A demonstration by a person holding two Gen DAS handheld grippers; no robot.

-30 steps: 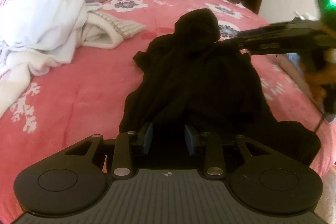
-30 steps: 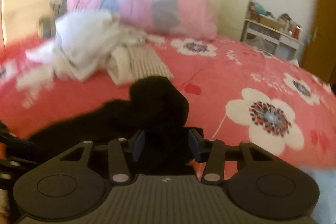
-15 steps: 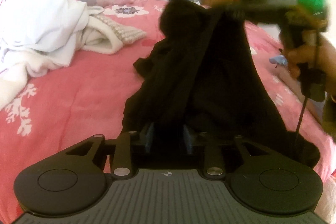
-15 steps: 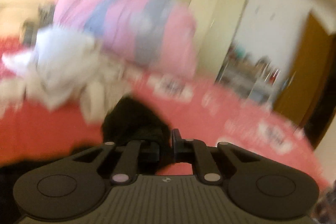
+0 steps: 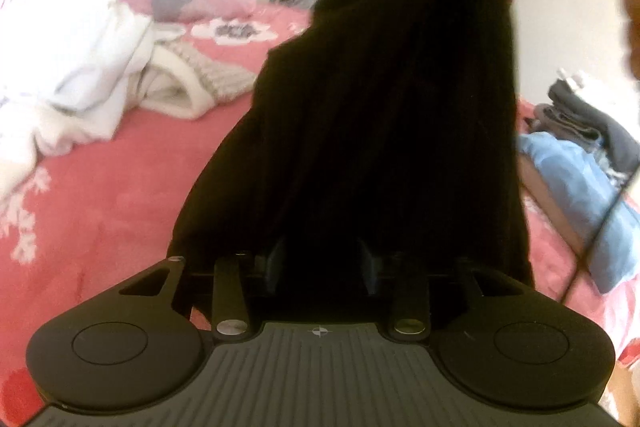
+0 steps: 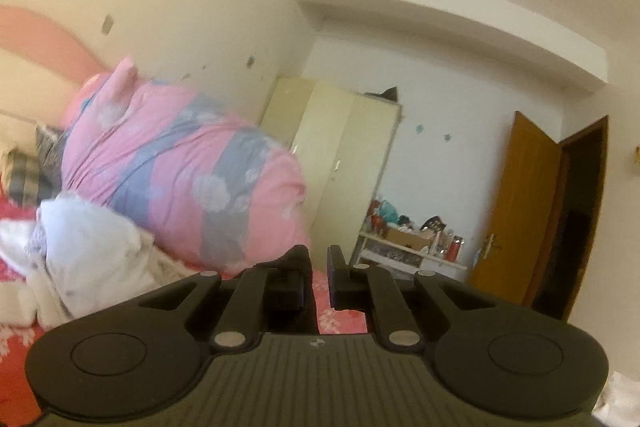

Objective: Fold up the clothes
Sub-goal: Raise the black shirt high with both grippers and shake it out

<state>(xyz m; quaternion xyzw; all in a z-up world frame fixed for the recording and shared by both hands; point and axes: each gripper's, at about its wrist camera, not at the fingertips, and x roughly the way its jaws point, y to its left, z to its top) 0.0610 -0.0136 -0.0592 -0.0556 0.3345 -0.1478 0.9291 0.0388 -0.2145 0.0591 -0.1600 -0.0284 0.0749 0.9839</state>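
Observation:
A black garment [image 5: 392,99] hangs stretched in front of the left wrist view, running from my left gripper [image 5: 322,259] up past the top of the picture. Black cloth fills the gap between the left fingers; the jaws are opening a little while the cloth still lies between the pads. Held high and pointing level across the room, my right gripper [image 6: 318,267] is shut on a pinch of the same black garment [image 6: 306,307], which drops away below it. A person's hand [image 5: 632,7] shows at the right edge of the left wrist view.
The bed has a red flowered cover [image 5: 100,211]. A white clothes heap [image 5: 72,75] and a beige knit [image 5: 200,83] lie on the left, a pink and blue duvet [image 6: 180,179] behind. Blue and grey folded clothes [image 5: 580,155] lie on the right. The far wall has a wardrobe [image 6: 340,155], a shelf [image 6: 412,251] and a door [image 6: 520,211].
The right gripper closed on the black garment's top and rose, tilting up to level. The garment went from lying on the bed to hanging taut. The left fingers stand slightly wider.

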